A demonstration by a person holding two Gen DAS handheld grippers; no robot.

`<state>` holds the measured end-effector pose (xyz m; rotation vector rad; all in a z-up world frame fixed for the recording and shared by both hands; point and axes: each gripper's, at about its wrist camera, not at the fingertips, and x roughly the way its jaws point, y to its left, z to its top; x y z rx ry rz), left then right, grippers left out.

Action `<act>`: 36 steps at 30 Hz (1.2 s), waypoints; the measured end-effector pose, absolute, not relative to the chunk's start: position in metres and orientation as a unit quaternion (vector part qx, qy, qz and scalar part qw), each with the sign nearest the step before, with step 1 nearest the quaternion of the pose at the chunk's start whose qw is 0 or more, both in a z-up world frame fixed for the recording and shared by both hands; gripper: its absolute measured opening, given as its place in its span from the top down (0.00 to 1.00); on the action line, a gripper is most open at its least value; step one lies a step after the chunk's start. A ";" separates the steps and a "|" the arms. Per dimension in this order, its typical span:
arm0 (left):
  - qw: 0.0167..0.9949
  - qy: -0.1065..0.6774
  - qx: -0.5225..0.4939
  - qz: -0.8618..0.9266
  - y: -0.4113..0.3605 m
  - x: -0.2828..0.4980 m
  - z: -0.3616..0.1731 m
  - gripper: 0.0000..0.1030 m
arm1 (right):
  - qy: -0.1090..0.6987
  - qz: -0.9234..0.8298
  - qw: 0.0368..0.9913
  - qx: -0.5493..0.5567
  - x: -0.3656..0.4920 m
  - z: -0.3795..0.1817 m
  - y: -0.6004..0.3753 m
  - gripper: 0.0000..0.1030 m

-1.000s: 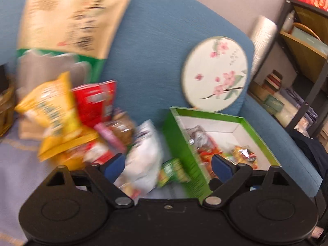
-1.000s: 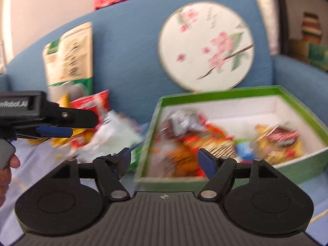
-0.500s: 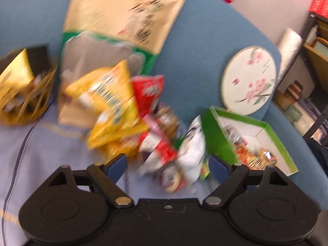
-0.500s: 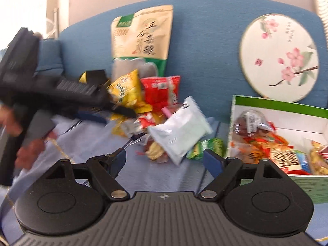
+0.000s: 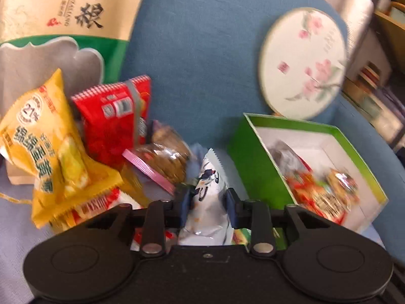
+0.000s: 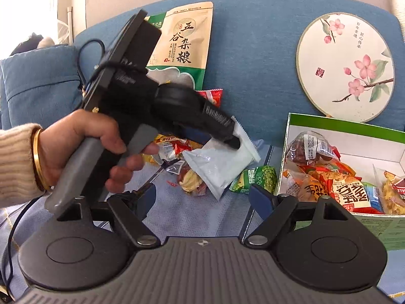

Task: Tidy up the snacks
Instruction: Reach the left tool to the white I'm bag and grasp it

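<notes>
Green card walls and a white inside make the box [image 6: 341, 129], which sits at the sofa's [image 6: 253, 50] right end below a round floral fan [image 6: 345, 67] and holds several wrapped snacks: a dark one at the back, orange and red ones in front, a yellow one at right. The left hand-held gripper [image 5: 206, 202] is clamped on a white packet [image 5: 207, 192], with the loose pile just left of the box, led by a yellow bag [image 5: 48, 152] and a red bag [image 5: 114, 124]. The right hand-held gripper [image 6: 202, 197] hangs wide open, holding nothing.
</notes>
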<state>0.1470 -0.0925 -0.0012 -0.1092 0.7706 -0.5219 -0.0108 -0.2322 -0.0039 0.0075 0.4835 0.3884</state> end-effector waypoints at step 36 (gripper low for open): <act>0.840 0.366 -0.225 -0.331 0.004 0.047 0.006 0.01 | 0.330 0.083 0.936 -0.088 -0.027 -0.009 -0.279 0.00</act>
